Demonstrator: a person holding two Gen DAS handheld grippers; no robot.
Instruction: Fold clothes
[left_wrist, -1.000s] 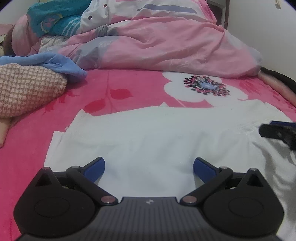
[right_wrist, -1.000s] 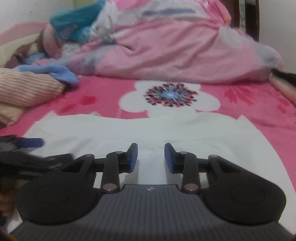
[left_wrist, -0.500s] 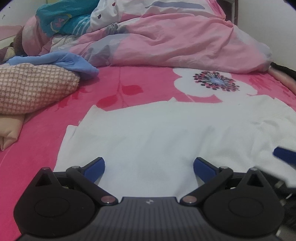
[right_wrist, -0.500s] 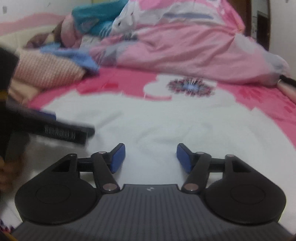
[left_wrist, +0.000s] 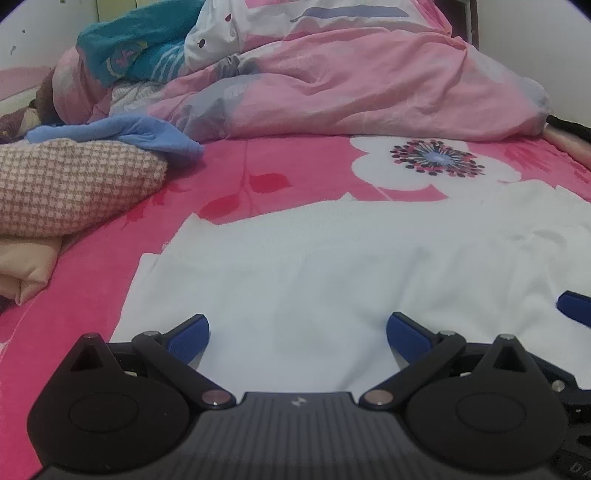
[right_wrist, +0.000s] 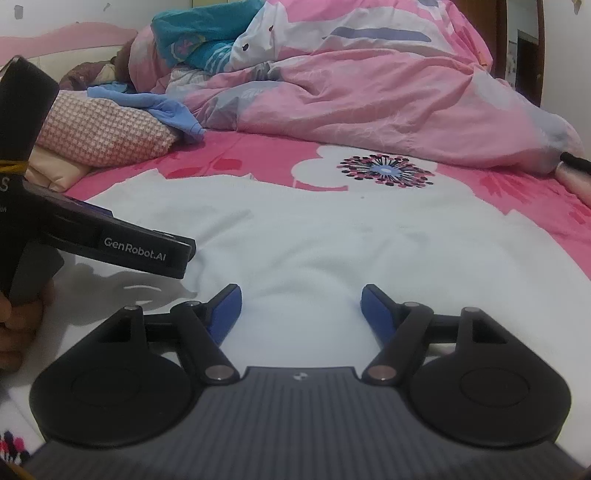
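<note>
A white garment (left_wrist: 332, 266) lies spread out flat on a bed with a bright pink flower sheet (left_wrist: 110, 280). It fills the middle of both views and reaches close to the big white flower (right_wrist: 384, 171) printed on the sheet.

The left claw (left_wrist: 297, 332) hangs low over the near part of the white garment. Its two blue fingers (left_wrist: 190, 334) stand far apart. Only the flat cloth shows between them, and they grip nothing.

The right claw (right_wrist: 301, 308) is low over the same garment, a bit to the side. Its jaws have just been opening, and now the blue fingers (right_wrist: 225, 306) are spread wide. Nothing is pinched between them; the white cloth just lies under the gap.

In the right wrist view, the black body of the left claw shows at the left edge, with white letters on its side. A hand (right_wrist: 18, 325) holds its handle. In the left wrist view, a blue tip of the right claw peeks in at the right edge.

Farther back on the bed sits a big heap of pink quilt (left_wrist: 369, 85). A teal cloth (left_wrist: 122, 55) lies on top of it. To the left lies a checked pillow (left_wrist: 70, 188) with a light blue garment (left_wrist: 147, 134) draped on it.
</note>
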